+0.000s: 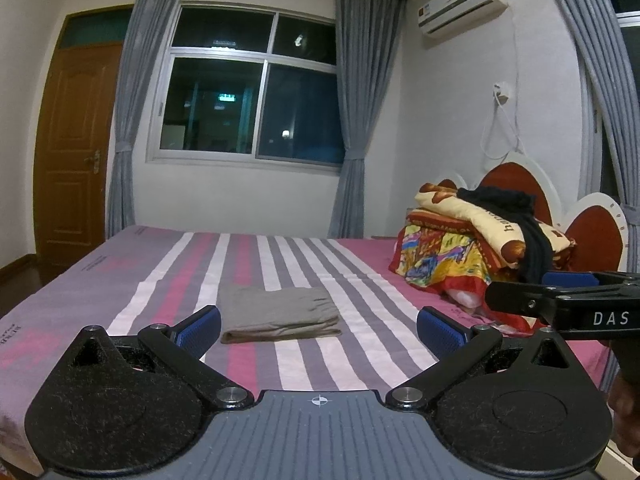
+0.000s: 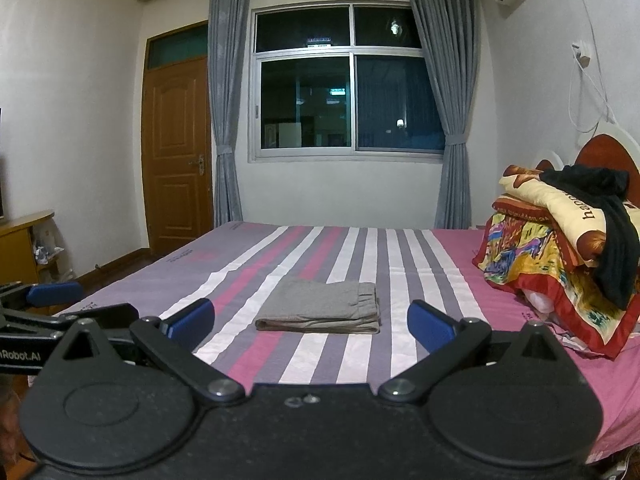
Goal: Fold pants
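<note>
Grey pants (image 1: 280, 314) lie folded into a flat rectangle on the striped bed sheet (image 1: 180, 272); the right wrist view shows the same pants (image 2: 320, 307) in the middle of the bed (image 2: 400, 264). My left gripper (image 1: 318, 322) is open, held back from the pants above the near edge of the bed, with nothing between its blue pads. My right gripper (image 2: 311, 320) is open too and holds nothing. Each gripper shows in the other's view: the right one (image 1: 560, 296) at the right edge, the left one (image 2: 44, 304) at the left edge.
A pile of colourful quilts (image 1: 460, 252) with a black garment (image 1: 520, 220) on top sits at the head of the bed by the red headboard (image 1: 516, 178). A window (image 2: 348, 84) with grey curtains, a wooden door (image 2: 178, 152) and a low cabinet (image 2: 22, 244) stand beyond.
</note>
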`<move>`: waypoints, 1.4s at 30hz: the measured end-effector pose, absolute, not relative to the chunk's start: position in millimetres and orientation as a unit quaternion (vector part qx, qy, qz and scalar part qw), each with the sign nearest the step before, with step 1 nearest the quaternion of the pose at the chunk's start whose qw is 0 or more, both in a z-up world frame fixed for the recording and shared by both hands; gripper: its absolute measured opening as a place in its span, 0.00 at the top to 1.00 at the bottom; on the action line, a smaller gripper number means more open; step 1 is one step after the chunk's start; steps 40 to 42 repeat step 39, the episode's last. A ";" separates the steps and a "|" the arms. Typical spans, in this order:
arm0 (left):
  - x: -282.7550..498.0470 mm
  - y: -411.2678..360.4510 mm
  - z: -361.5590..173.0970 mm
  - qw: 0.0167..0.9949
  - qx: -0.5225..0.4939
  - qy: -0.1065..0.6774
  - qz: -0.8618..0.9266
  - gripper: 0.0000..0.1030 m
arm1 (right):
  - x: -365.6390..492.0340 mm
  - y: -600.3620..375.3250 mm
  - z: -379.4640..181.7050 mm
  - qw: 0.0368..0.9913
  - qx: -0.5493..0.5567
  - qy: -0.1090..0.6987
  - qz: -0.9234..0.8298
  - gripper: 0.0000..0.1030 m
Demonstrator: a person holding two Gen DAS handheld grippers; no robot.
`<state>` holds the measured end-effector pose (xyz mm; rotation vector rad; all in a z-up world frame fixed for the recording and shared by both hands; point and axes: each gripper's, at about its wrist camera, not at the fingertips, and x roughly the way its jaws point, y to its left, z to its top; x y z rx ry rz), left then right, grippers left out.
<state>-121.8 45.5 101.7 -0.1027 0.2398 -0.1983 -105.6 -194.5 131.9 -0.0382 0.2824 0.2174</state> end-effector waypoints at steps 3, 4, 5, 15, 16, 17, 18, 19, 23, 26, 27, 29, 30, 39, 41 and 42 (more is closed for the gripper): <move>-121.3 45.6 101.9 0.987 -0.051 0.119 -0.099 0.00 | -105.8 -194.7 131.9 0.984 -0.019 0.140 0.108 0.00; -121.2 45.2 102.0 0.987 -0.051 0.119 -0.100 0.00 | -105.4 -194.7 132.1 0.984 -0.019 0.139 0.108 0.00; -121.4 45.2 102.0 0.987 -0.050 0.119 -0.100 0.00 | -105.3 -194.6 132.2 0.984 -0.020 0.139 0.108 0.00; -121.4 46.8 102.4 0.987 -0.050 0.118 -0.101 0.00 | -105.7 -194.4 132.1 0.984 -0.019 0.139 0.108 0.00; -121.3 46.9 102.4 0.987 -0.050 0.118 -0.100 0.00 | -105.6 -194.4 132.2 0.984 -0.020 0.139 0.108 0.00; -121.4 47.2 102.3 0.987 -0.050 0.117 -0.100 0.00 | -105.6 -194.3 132.1 0.984 -0.020 0.139 0.108 0.00; -121.0 47.6 102.2 0.987 -0.051 0.118 -0.101 0.00 | -105.6 -194.4 132.2 0.984 -0.020 0.139 0.108 0.00; -120.1 47.9 102.7 0.986 -0.052 0.119 -0.102 0.00 | -105.6 -194.3 132.2 0.984 -0.020 0.139 0.108 0.00; -120.6 47.4 102.6 0.987 -0.048 0.116 -0.101 0.00 | -105.5 -194.5 131.9 0.984 -0.020 0.139 0.107 0.00; -121.3 49.0 103.1 0.989 -0.039 0.107 -0.098 0.00 | -105.5 -195.5 132.1 0.984 -0.020 0.139 0.107 0.00; -121.2 49.8 103.7 0.989 -0.037 0.105 -0.097 0.00 | -105.2 -196.3 133.0 0.984 -0.020 0.139 0.107 0.00; -120.9 52.6 105.2 0.989 -0.036 0.104 -0.103 0.00 | -105.2 -196.5 133.1 0.984 -0.020 0.138 0.106 0.00; -120.4 53.8 105.8 0.989 -0.037 0.103 -0.103 0.00 | -105.2 -196.4 133.1 0.985 -0.019 0.138 0.106 0.00; -119.7 53.8 103.9 0.987 -0.034 0.104 -0.118 0.00 | -105.7 -197.7 132.9 0.984 -0.020 0.138 0.106 0.00; -119.7 53.8 103.9 0.987 -0.034 0.104 -0.118 0.00 | -105.7 -197.7 132.9 0.984 -0.020 0.138 0.106 0.00; -119.7 53.8 103.9 0.987 -0.034 0.104 -0.118 0.00 | -105.7 -197.7 132.9 0.984 -0.020 0.138 0.106 0.00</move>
